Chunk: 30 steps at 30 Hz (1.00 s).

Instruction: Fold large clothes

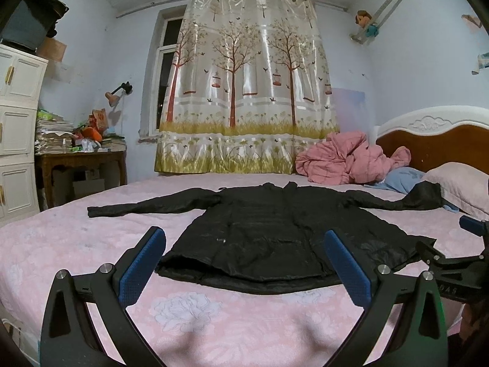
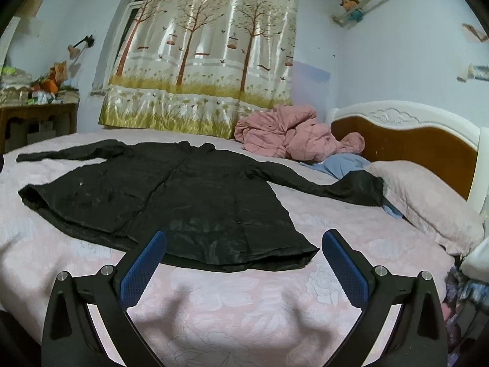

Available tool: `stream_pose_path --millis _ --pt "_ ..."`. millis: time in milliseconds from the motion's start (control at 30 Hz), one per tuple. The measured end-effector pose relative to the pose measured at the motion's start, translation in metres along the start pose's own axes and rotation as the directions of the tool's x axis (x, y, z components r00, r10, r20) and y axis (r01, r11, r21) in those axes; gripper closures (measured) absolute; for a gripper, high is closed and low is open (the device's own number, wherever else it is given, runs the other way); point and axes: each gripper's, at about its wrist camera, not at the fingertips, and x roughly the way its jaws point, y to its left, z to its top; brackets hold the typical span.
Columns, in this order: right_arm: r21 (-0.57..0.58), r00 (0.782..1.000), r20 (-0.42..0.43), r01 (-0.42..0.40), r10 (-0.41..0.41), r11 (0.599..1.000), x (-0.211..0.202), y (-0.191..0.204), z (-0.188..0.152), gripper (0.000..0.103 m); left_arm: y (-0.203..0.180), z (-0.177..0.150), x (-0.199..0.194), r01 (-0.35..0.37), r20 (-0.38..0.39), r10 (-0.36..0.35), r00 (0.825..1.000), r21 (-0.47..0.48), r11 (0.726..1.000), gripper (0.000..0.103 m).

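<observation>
A black long-sleeved coat [image 1: 259,229] lies spread flat on the pink bed [image 1: 61,244], sleeves out to both sides, hem toward me. My left gripper [image 1: 244,238] is open and empty, held above the bed just short of the hem. The coat also shows in the right wrist view [image 2: 183,198]. My right gripper [image 2: 244,241] is open and empty, above the bed near the hem's right corner. The right gripper also shows at the right edge of the left wrist view [image 1: 470,226].
A crumpled pink quilt [image 1: 345,159], a blue cloth [image 1: 400,180] and a pink pillow [image 1: 458,186] lie near the wooden headboard [image 1: 443,140]. A curtain [image 1: 244,91] hangs behind. A cluttered wooden table [image 1: 79,159] and white cabinet [image 1: 15,122] stand left.
</observation>
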Motion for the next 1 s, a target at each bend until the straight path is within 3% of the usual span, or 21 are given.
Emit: stream_pose_path --millis 267,467,667,900,1000 --pt "-0.007 1.0 -0.001 -0.001 0.001 1.0 -0.001 0.006 -0.001 0.0 -0.002 -0.001 0.006 -0.002 -0.029 0.003 1.0 0.02 1.0 0.0" --pt "-0.046 1.0 -0.014 0.005 -0.006 0.999 -0.001 0.018 -0.003 0.0 -0.008 -0.003 0.0 -0.018 -0.002 0.018 1.0 0.066 0.998 0.0" --pt "-0.068 1.0 0.024 0.019 -0.017 0.998 -0.013 0.027 -0.004 0.0 -0.002 -0.003 0.002 0.003 -0.016 -0.002 1.0 0.046 0.999 0.0" --pt "-0.064 0.999 0.016 -0.036 0.037 0.997 -0.017 0.026 -0.001 0.0 0.001 -0.001 0.002 0.015 -0.006 -0.014 1.0 0.037 0.999 0.0" --pt "-0.064 0.998 -0.001 -0.066 0.066 0.996 -0.016 0.025 0.001 0.0 -0.001 -0.002 0.004 -0.018 -0.009 0.018 1.0 0.046 0.999 0.0"
